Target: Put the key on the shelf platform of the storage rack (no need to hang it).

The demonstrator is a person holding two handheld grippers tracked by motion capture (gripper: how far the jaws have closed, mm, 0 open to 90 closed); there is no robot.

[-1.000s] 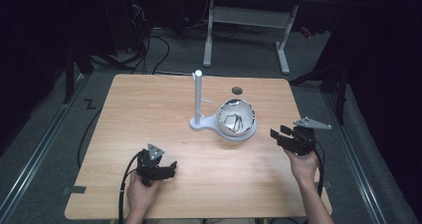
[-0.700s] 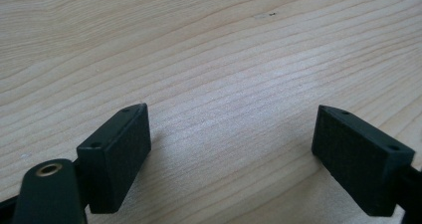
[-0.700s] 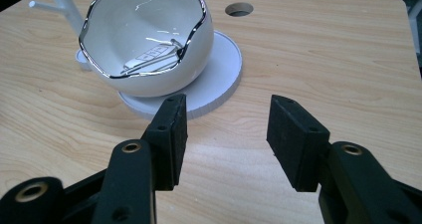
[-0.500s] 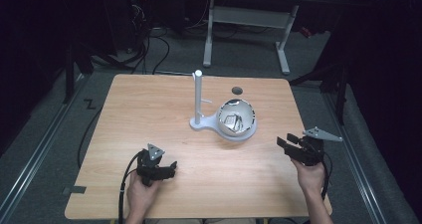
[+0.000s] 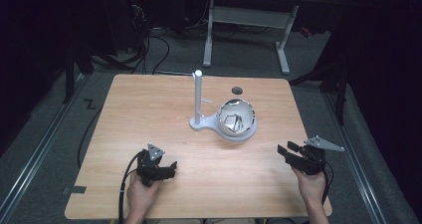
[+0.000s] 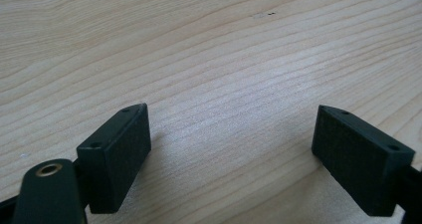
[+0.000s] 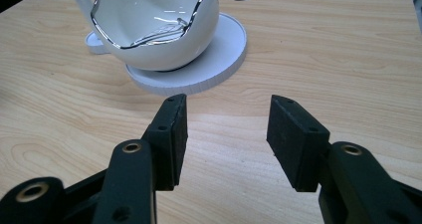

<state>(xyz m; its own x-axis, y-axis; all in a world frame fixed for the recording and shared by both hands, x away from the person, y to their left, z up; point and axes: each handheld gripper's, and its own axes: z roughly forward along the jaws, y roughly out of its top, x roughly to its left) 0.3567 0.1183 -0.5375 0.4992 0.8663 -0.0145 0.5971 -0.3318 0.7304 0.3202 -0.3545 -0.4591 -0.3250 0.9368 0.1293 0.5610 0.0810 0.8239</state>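
Right tool [image 5: 288, 152] pulled back from beside the white bowl [image 5: 237, 118] toward the near right corner of the worktop [image 5: 149, 104]. It now sits well apart from the bowl, close to the right edge, jaws parted.

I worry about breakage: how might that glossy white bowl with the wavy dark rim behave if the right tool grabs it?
The glossy white bowl looks ceramic, so probably brittle and slippery between the open right tool. Its rounded underside sits on a white round base, so a push may rock or slide it.
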